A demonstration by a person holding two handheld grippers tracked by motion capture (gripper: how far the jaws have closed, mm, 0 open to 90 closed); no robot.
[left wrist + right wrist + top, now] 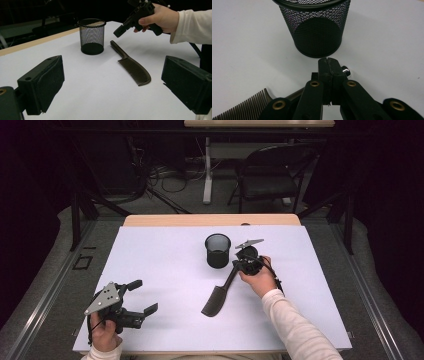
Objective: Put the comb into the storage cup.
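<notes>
**A:** High view first, pls. What's seen?

**B:** White table [165, 260], black mesh cup [218, 251] stood upright approx. mid-table. Dark comb [216, 300] is laid flat in front of the cup and a bit to its right. Its handle is pointed up toward the R gripper [236, 265] and its toothed end toward the person. The R gripper is held just right of the cup, right at the handle's tip. The L gripper [144, 296] is parked at the near left corner, well apart from everything, jaws spread wide w/ nothing between them.

**A:** And the left gripper view?

**B:** Same story. The L gripper [113, 87] pads are seen far apart at both edges, only bare table between. The comb [133, 68] is seen flat, teeth side facing the camera. The cup [91, 37] is behind it, near the handle end but not touching. The R gripper [119, 31] is held tilted down over the handle tip. A small gap can be made out there, so no contact afaict.

**A:** Right gripper view?

**B:** The R gripper [329, 66] jaws are pressed together, pad on pad, nothing clamped. The cup [317, 32] is straight ahead, just past the tips. Comb [244, 106] teeth are visible bottom left, and the handle is run under the linkage, where it's hidden. Whether it's touched there can't be told from this view.
</notes>
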